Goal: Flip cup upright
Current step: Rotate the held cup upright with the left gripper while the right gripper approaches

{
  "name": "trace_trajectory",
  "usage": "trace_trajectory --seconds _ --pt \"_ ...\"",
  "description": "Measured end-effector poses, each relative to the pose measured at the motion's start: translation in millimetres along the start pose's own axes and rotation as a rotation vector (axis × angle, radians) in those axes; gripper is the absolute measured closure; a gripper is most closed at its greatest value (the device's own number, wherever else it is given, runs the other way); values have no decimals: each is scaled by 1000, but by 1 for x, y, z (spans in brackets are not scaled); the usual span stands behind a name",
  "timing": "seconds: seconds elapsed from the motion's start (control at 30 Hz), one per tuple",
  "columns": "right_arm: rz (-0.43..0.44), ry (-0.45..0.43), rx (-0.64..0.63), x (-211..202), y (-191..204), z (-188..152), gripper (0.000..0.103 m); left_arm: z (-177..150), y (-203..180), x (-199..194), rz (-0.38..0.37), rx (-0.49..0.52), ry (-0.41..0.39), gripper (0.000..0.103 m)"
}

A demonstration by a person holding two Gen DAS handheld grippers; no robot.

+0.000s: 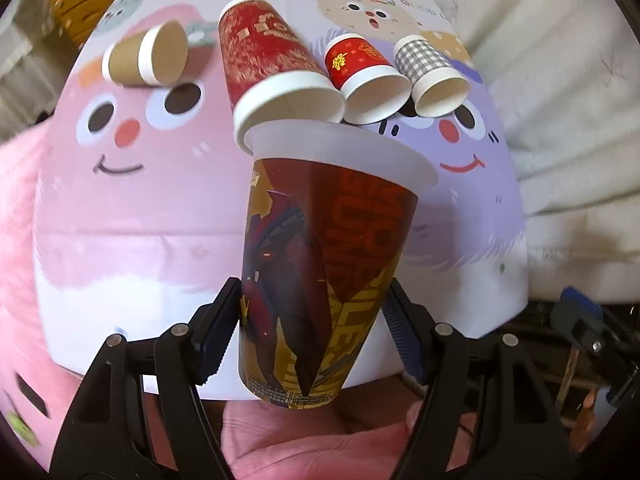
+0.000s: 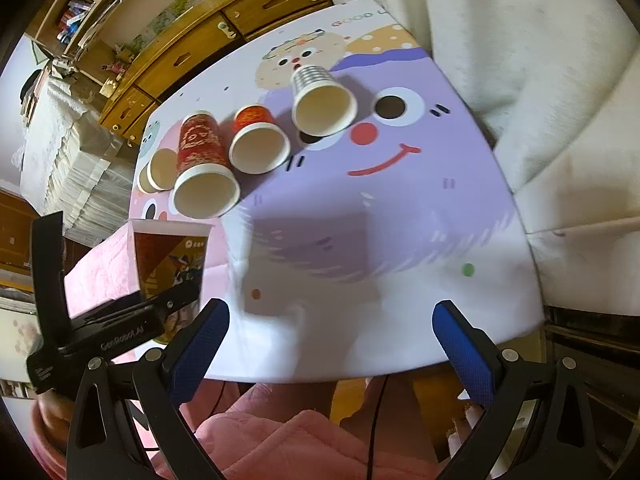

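Left claw (image 1: 312,320) grips tall red-and-gold printed paper cup (image 1: 320,248) low on its wall, rim up, above cartoon-print surface (image 1: 160,216) near edge; right claw (image 2: 332,336) open, empty; risk: thin wall buckles, cup tips w/ top-heavy hold

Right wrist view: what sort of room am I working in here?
Likely a home bedroom or living room: a wooden drawer cabinet with cluttered shelves, a cartoon-print table, and white bedding or cushions beside it.

The table (image 2: 400,220) reads "GOOD"; the left claw (image 2: 120,328) "GenRobot.AI".
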State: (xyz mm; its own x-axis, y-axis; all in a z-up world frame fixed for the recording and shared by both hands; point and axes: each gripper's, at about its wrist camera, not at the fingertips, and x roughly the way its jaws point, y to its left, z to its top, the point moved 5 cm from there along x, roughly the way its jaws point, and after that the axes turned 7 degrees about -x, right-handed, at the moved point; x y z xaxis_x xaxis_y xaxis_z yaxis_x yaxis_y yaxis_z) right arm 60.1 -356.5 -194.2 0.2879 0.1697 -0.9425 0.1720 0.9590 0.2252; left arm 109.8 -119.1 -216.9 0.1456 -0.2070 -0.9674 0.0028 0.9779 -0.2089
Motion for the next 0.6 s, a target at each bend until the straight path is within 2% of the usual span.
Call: trace_trajectory --seconds 0.07,0.17,0.37,0.5,0.6 --pt "-8 -2 -4 -3 -10 -1 0 -5 -7 5 1 -22 -23 35" --pt "-32 -9 -29 -8 -20 0 0 -12 -9 16 -55 -102 -26 35" --pt "-50 58 -64 -2 -42 -10 0 -17 -6 34 -151 -252 -17 35" --pt "-40 73 -58 3 -53 -15 0 -19 -5 45 -122 -276 15 35" --pt "-11 86 -32 9 -57 -18 0 -21 -4 53 -134 -306 50 35"
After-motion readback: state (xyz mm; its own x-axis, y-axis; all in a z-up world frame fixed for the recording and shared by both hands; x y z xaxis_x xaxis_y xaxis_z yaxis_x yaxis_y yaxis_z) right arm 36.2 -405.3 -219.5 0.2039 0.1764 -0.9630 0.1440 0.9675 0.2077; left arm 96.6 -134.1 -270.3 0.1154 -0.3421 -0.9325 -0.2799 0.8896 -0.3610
